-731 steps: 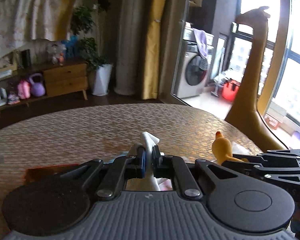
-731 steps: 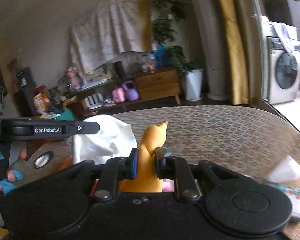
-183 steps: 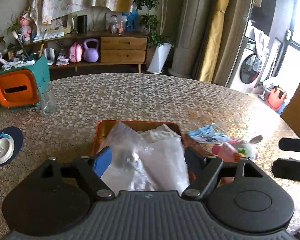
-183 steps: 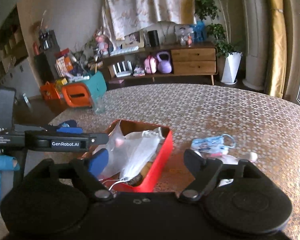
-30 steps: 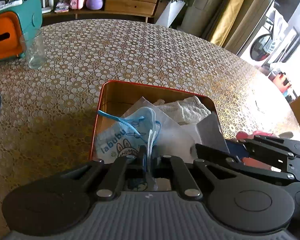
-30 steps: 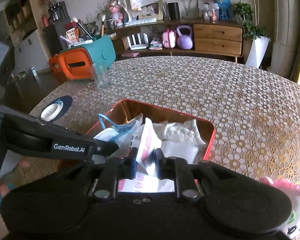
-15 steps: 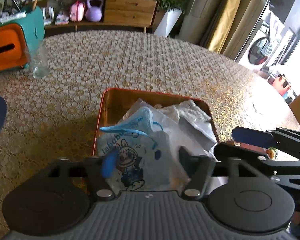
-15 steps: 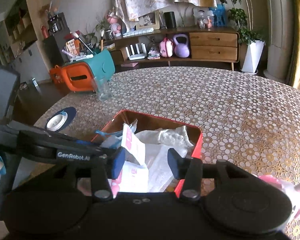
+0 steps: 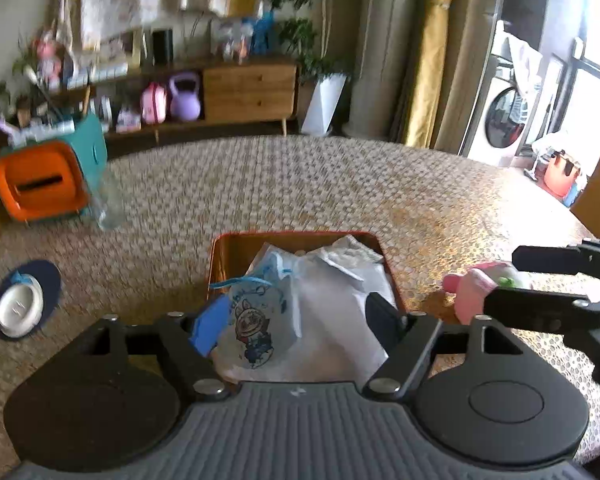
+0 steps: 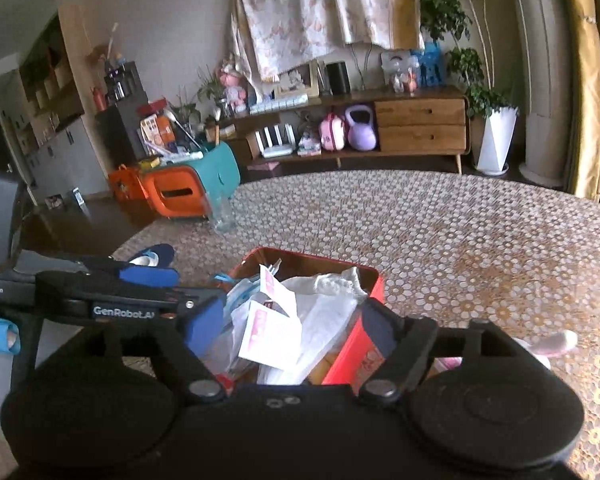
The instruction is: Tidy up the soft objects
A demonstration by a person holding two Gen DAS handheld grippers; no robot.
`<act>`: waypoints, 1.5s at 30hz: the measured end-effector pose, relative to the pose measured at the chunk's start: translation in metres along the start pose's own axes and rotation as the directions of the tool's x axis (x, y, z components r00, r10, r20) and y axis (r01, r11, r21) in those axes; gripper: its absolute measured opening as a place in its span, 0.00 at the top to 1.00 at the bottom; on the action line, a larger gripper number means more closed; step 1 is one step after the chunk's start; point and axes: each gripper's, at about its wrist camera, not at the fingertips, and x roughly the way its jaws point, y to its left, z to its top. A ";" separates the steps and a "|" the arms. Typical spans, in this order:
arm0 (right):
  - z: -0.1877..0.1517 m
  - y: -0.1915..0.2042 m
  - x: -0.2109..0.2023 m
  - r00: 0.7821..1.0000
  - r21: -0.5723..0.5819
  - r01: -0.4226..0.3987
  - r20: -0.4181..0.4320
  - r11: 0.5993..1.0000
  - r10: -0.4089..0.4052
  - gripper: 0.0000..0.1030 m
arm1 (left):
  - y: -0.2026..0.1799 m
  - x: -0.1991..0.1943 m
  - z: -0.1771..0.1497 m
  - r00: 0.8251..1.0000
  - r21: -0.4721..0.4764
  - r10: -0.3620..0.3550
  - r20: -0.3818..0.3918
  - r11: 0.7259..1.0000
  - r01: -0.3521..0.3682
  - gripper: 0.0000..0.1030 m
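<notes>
Overflow risk: red tin (image 10: 370,280) is heaped, so the printed pouch (image 9: 256,320) could slide out; both hand-held grippers (image 9: 296,320) (image 10: 292,330) are opening, clamping nothing.

Red tin box (image 9: 220,252) heaped with soft things: blue cartoon-print pouch (image 9: 256,316) at its near left, crumpled white plastic bags (image 9: 336,292) across its middle, pink-printed white packet (image 10: 270,330) tilted on top. Pink plush toy (image 9: 474,290) just right of it.
</notes>
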 end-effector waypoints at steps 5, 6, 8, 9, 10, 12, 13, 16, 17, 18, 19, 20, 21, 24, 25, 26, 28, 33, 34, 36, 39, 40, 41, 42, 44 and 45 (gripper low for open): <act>-0.008 -0.001 -0.036 0.997 -0.022 0.021 0.071 1.000 -0.020 0.17 | -0.021 -0.035 -0.008 0.997 0.041 0.024 0.071 0.999 -0.027 0.17; -0.010 -0.002 -0.043 0.996 -0.020 0.021 0.086 1.000 -0.019 0.15 | -0.023 -0.040 -0.010 0.996 0.042 0.026 0.082 0.999 -0.030 0.16; -0.014 -0.003 -0.055 0.994 -0.026 0.026 0.111 0.999 -0.023 0.12 | -0.029 -0.049 -0.013 0.996 0.047 0.020 0.092 0.999 -0.025 0.14; -0.016 -0.003 -0.062 0.992 -0.033 0.032 0.124 0.999 -0.028 0.10 | -0.032 -0.053 -0.014 0.996 0.047 0.017 0.090 0.999 -0.022 0.14; -0.018 -0.004 -0.066 0.991 -0.040 0.037 0.132 0.999 -0.031 0.08 | -0.035 -0.057 -0.016 0.996 0.046 0.015 0.091 0.999 -0.019 0.14; -0.023 -0.004 -0.074 0.988 -0.048 0.046 0.150 0.998 -0.039 0.05 | -0.041 -0.064 -0.020 0.994 0.047 0.018 0.104 0.999 -0.023 0.13; -0.025 -0.005 -0.077 0.986 -0.047 0.051 0.159 0.998 -0.043 0.02 | -0.044 -0.066 -0.022 0.994 0.046 0.021 0.110 0.999 -0.026 0.10; -0.035 -0.007 -0.088 0.983 -0.045 0.058 0.179 0.997 -0.049 0.00 | -0.052 -0.075 -0.027 0.991 0.048 0.031 0.132 0.998 -0.037 0.01; -0.038 -0.008 -0.091 0.981 -0.042 0.062 0.185 0.997 -0.054 0.00 | -0.056 -0.078 -0.029 0.990 0.051 0.033 0.138 0.998 -0.040 0.01; -0.040 -0.008 -0.094 0.980 -0.038 0.062 0.190 0.997 -0.054 0.00 | -0.059 -0.080 -0.031 0.989 0.056 0.036 0.140 0.997 -0.044 0.01; -0.043 -0.009 -0.096 0.980 -0.038 0.062 0.190 0.997 -0.053 0.00 | -0.063 -0.082 -0.033 0.989 0.057 0.041 0.144 0.997 -0.050 0.01; -0.045 -0.009 -0.098 0.980 -0.041 0.067 0.191 0.997 -0.058 0.00 | -0.065 -0.083 -0.035 0.988 0.058 0.046 0.148 0.997 -0.055 0.01; -0.047 -0.009 -0.100 0.979 -0.043 0.075 0.195 0.996 -0.065 0.00 | -0.069 -0.085 -0.037 0.987 0.061 0.050 0.152 0.996 -0.060 0.01; -0.056 -0.009 -0.107 0.977 -0.045 0.080 0.202 0.996 -0.069 0.00 | -0.077 -0.091 -0.044 0.986 0.058 0.051 0.161 0.996 -0.061 0.01; -0.058 -0.010 -0.109 0.976 -0.039 0.075 0.206 0.996 -0.065 0.00 | -0.080 -0.092 -0.046 0.986 0.055 0.045 0.160 0.997 -0.055 0.01; -0.060 -0.011 -0.110 0.976 -0.033 0.070 0.208 0.997 -0.062 0.00 | -0.081 -0.094 -0.050 0.986 0.051 0.041 0.161 0.997 -0.049 0.01; -0.063 -0.012 -0.114 0.974 -0.023 0.070 0.216 0.997 -0.063 0.00 | -0.086 -0.097 -0.056 0.986 0.053 0.038 0.164 0.998 -0.047 0.01; -0.071 -0.015 -0.121 0.971 0.003 0.069 0.228 0.998 -0.068 0.00 | -0.094 -0.104 -0.066 0.984 0.051 0.055 0.168 0.997 -0.064 0.01; -0.071 -0.015 -0.122 0.970 0.009 0.070 0.231 0.998 -0.070 0.00 | -0.094 -0.105 -0.068 0.984 0.046 0.054 0.167 0.997 -0.063 0.01; -0.072 -0.017 -0.123 0.970 0.019 0.068 0.234 0.998 -0.071 0.00 | -0.095 -0.107 -0.070 0.984 0.042 0.056 0.167 0.997 -0.064 0.01; -0.075 -0.016 -0.123 0.969 0.022 0.076 0.234 0.997 -0.079 0.00 | -0.097 -0.108 -0.074 0.984 0.043 0.062 0.168 0.997 -0.071 0.01; -0.077 -0.016 -0.123 0.969 0.023 0.078 0.233 0.997 -0.082 0.00 | -0.097 -0.109 -0.074 0.984 0.042 0.061 0.167 0.997 -0.069 0.01; -0.078 -0.016 -0.124 0.969 0.025 0.079 0.231 0.997 -0.083 0.00 | -0.096 -0.109 -0.075 0.984 0.041 0.059 0.166 0.997 -0.067 0.01; -0.078 -0.016 -0.123 0.970 0.028 0.079 0.230 0.996 -0.084 0.00 | -0.096 -0.109 -0.076 0.985 0.039 0.059 0.165 0.997 -0.066 0.01; -0.079 -0.016 -0.122 0.970 0.032 0.078 0.228 0.996 -0.083 0.00 | -0.096 -0.109 -0.077 0.985 0.038 0.060 0.164 0.997 -0.067 0.01; -0.080 -0.017 -0.122 0.971 0.033 0.076 0.226 0.997 -0.082 0.00 | -0.096 -0.109 -0.078 0.985 0.038 0.060 0.162 0.997 -0.067 0.01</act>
